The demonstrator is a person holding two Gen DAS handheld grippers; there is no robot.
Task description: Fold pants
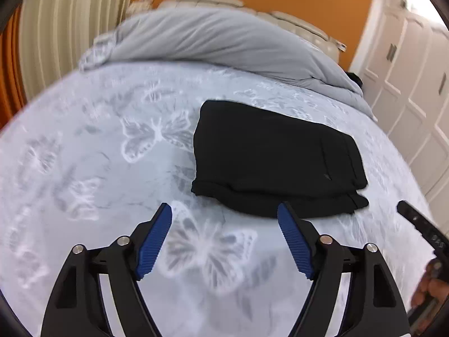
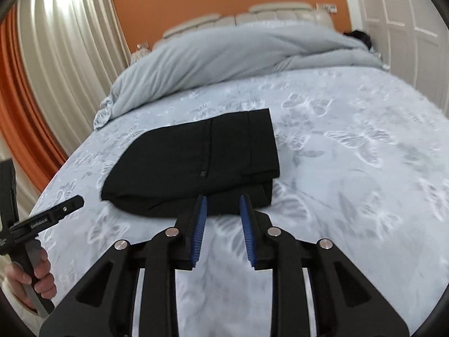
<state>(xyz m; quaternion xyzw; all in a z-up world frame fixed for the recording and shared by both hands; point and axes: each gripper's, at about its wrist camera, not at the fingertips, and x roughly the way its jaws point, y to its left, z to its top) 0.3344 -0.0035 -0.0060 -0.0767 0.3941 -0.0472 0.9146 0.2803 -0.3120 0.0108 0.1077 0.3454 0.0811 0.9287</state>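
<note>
The left gripper (image 1: 224,210) hangs above the bed (image 1: 84,168) with its jaws wide apart and nothing between them. The right gripper (image 2: 223,200) has its jaws closer together but still parted, also empty, its tips just short of the near edge of the pants (image 2: 196,163).

The risk, as I judge it, lies there: a dip or forward drift of the right gripper could snag that near edge, drag the top layer and undo the stack. A sweep by the left gripper near the corner could do the same.

The pants lie mid-bed, in front of the bunched duvet (image 2: 224,56), as a black, roughly rectangular bundle. The layers look fairly flat, with lower layers showing at the near edge; the fold appears done.
</note>
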